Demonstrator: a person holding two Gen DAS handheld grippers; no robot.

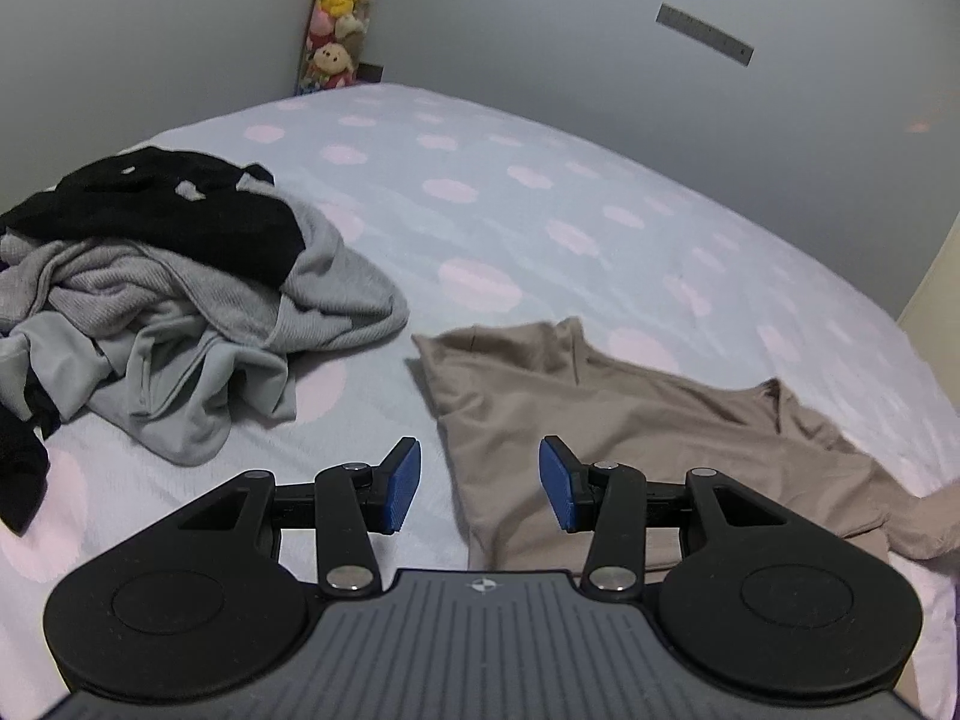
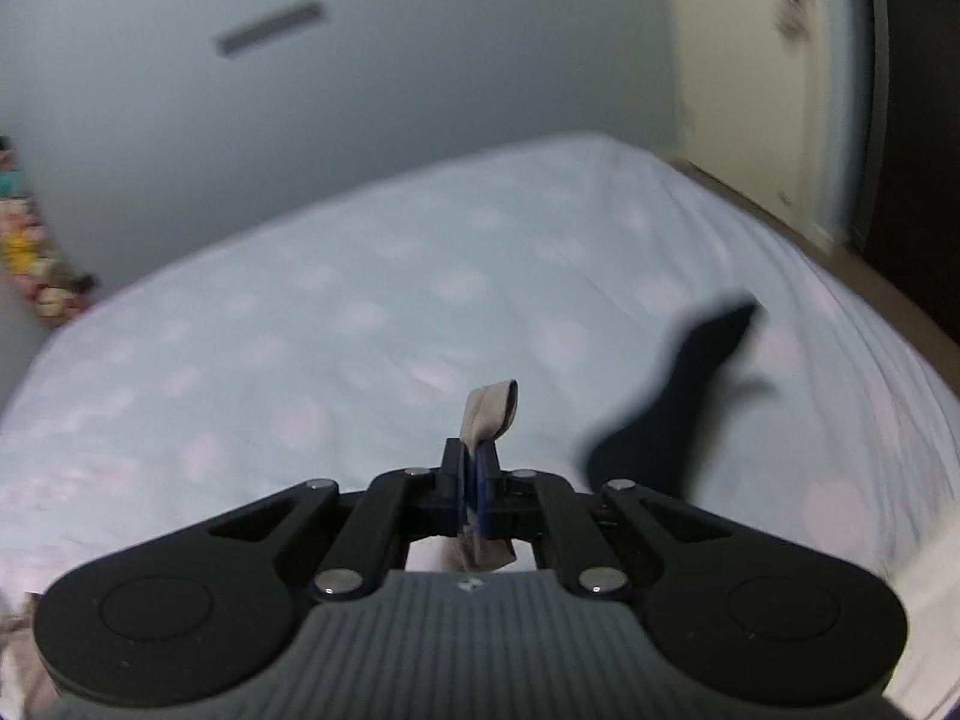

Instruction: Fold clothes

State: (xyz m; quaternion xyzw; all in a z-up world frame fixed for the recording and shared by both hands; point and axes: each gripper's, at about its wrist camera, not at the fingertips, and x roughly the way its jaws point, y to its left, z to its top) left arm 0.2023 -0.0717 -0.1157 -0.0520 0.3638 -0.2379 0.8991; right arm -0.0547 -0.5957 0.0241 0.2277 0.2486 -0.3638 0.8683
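The left claw (image 1: 479, 485) hangs wide over the beige shirt (image 1: 630, 420) on the bed (image 1: 480, 192); the right claw (image 2: 472, 483) pinches a beige fold (image 2: 489, 408).

Ahead of the left gripper (image 1: 479, 483), one beige garment (image 1: 630, 420) is being seen lying to its right, one pile of roughly four crumpled clothes (image 1: 168, 276) to its left, while one beige fabric fold (image 2: 489, 411) is being pinched by the right gripper (image 2: 472, 483).
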